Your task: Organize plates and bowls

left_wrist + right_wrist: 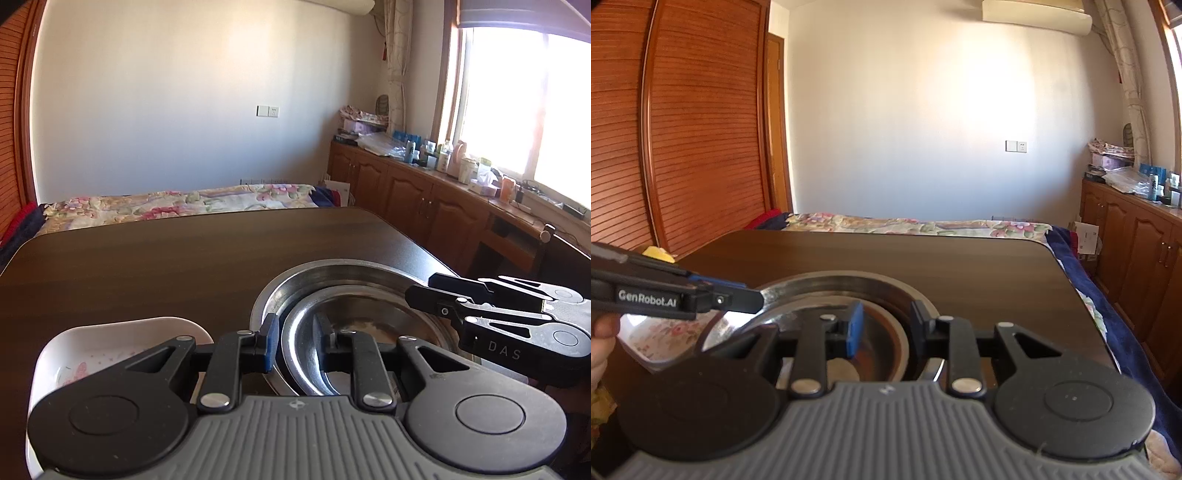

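Two steel bowls sit nested on the dark table (147,266), the small bowl (362,317) inside the large bowl (332,266), with a flowered white dish (110,343) just beside them at nine o'clock. Your left gripper (297,343) stands at the six o'clock edge of the stack. Its jaws are narrow, the small bowl's rim rises between them, and the pads do not appear to press on it. Your right gripper (886,328) meets the stack from about three o'clock in the left camera's view, its jaws also slightly parted over the rim and holding nothing.

The stacking looks done and the step in hand looks like letting go, so make the exit clean. Spread each pair of jaws enough to clear the rim on both sides, then lift straight up before you pull back. A pad that drags could tip the small bowl or slide the stack into the dish. Free one side at a time.
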Available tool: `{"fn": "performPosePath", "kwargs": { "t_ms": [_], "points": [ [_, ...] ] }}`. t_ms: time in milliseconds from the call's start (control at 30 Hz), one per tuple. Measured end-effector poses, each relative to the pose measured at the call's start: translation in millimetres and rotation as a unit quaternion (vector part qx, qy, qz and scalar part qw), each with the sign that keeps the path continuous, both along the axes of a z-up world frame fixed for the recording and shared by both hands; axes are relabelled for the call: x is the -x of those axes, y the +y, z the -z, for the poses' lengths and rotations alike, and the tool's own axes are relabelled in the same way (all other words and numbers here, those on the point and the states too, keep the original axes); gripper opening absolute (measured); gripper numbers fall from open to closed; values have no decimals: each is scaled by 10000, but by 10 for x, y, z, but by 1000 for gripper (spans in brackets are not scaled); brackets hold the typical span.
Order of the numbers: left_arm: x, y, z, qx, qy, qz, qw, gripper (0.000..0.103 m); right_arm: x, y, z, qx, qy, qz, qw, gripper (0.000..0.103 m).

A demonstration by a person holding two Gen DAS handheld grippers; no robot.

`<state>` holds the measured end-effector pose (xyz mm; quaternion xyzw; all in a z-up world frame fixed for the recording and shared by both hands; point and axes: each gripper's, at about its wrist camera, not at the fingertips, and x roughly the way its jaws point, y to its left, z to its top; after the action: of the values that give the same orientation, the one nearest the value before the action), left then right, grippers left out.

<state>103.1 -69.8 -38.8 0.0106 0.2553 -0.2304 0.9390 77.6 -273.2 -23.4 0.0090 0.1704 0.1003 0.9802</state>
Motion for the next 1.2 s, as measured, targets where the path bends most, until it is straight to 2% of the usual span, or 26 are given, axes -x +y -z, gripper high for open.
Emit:
{"fn": "performPosePath", "kwargs": {
  "t_ms": [67, 100, 133, 233, 333, 367, 500, 600, 900, 1100, 1200],
  "points": [
    [27, 12, 15, -1, -67, -82, 9999, 44, 7, -23, 22, -59, -56, 60, 9999, 32],
    [39, 24, 24, 17, -91, -133, 9999, 50, 19, -32, 32, -67, -108, 101, 9999, 35],
    [46, 37, 36, 48, -117, -192, 9997, 62, 34, -34, 42, -55, -160, 119, 9998, 41],
    [66, 72, 74, 118, -153, -301, 9994, 73, 82, -25, 74, -76, -276, 150, 9995, 57],
    [74, 73, 125, 89, -190, -406, 9990, 86, 118, -12, 116, -118, -304, 229, 9992, 59],
    [71, 73, 140, 81, -199, -439, 9988, 87, 131, -5, 124, -119, -337, 265, 9990, 60],
    [64, 79, 192, 144, -158, -480, 9986, 87, 146, -11, 144, -198, -389, 358, 9984, 86],
    [74, 57, 220, 114, -172, -466, 9987, 87, 144, -8, 168, -211, -380, 392, 9983, 93],
    [83, 30, 228, 69, -226, -396, 9989, 73, 111, -15, 259, -355, -244, 381, 9983, 97],
    [102, -17, 247, -11, -222, -337, 9992, 53, 129, -37, 304, -549, -175, 355, 9977, 95],
    [114, -43, 273, -45, -204, -314, 9993, 45, 155, -25, 298, -615, -197, 362, 9973, 88]
  ]
}}
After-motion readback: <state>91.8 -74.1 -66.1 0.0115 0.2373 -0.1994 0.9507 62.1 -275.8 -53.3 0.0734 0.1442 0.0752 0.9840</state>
